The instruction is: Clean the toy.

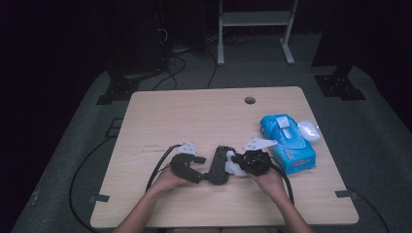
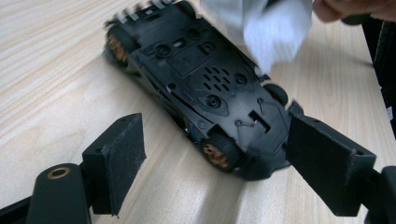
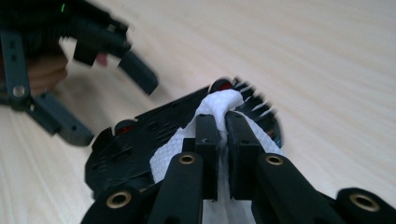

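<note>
Pale wood counter (image 1: 194, 116) sits in a dark room. Low in the centre of the high view, a black toy car (image 1: 218, 165) lies belly-up. I have my right claw (image 3: 222, 122) pinching a white wipe (image 3: 173, 154) on its underside, so I judge wiping is underway. My left claw (image 2: 215, 144) is spread around the car's end; next it should close to steady the car.

- A blue pack of wet wipes (image 1: 287, 142) lies near the table's (image 1: 194, 114) right edge.
- A white computer mouse (image 1: 308, 130) sits just beside the pack.
- A white metal frame (image 1: 255, 19) stands on the floor beyond.
</note>
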The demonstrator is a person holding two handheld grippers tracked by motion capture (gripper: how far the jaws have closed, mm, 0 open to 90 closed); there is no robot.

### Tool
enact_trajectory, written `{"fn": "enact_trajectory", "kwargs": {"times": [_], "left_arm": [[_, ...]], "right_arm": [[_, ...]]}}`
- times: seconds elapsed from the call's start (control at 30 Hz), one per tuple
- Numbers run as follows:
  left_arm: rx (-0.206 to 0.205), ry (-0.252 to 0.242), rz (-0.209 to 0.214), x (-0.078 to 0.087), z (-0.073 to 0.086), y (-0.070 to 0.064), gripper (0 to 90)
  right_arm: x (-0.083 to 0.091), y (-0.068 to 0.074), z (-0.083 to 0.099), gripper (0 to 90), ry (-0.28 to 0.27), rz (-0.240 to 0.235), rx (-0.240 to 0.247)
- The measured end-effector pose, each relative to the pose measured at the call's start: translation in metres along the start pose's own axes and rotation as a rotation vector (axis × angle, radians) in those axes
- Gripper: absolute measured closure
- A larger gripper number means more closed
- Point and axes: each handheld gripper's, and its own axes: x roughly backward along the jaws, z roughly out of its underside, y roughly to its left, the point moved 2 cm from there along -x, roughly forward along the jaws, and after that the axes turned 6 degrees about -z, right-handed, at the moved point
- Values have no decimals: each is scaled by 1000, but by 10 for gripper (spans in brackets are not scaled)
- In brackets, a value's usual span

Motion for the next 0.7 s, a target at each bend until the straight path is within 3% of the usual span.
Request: {"fn": "enact_trajectory", "kwargs": {"times": [0.4, 0.7], "left_arm": [[13, -21, 36, -9, -5, -2, 191], [-25, -13, 58, -13, -8, -7, 181]], "right_arm": [[-9, 11, 15, 840, 74, -34, -2], [-14, 22, 19, 840, 88, -96, -2]]}}
